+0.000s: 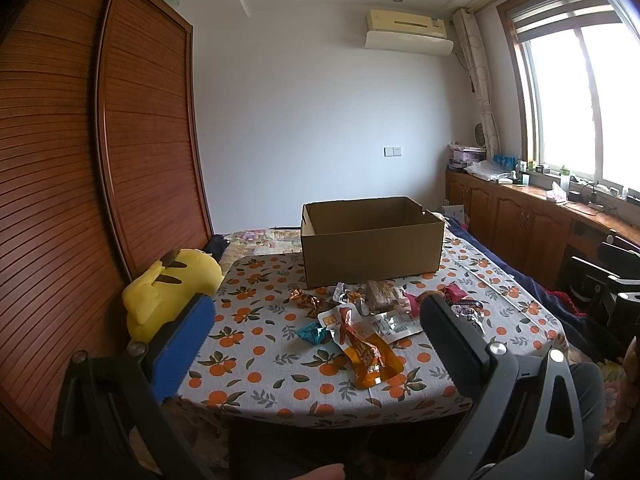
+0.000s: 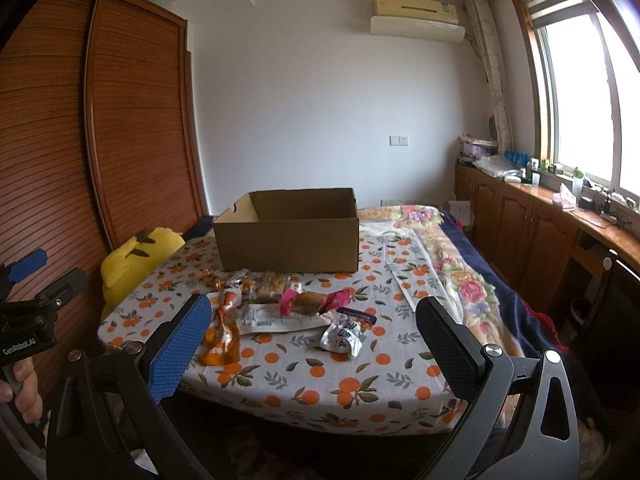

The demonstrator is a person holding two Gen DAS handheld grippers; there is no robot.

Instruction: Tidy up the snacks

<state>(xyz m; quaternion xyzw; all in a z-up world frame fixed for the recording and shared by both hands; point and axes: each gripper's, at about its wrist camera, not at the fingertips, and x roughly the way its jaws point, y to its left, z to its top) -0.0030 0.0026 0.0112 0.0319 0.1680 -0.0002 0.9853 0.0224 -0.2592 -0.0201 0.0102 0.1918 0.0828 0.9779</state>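
A bedroom with a slatted wooden wardrobe holds a table under an orange-print tablecloth. An open cardboard box stands at the cloth's far side, and just in front of it lies a loose pile of snack packets. The left gripper and the right gripper hover near the table's front edge, jaws spread wide and holding nothing. A yellow plush toy sits left of the table.

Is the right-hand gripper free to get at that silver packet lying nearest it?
Probably yes. The right gripper is open, and the silver packet lies alone on the tablecloth ahead, with nothing between them.
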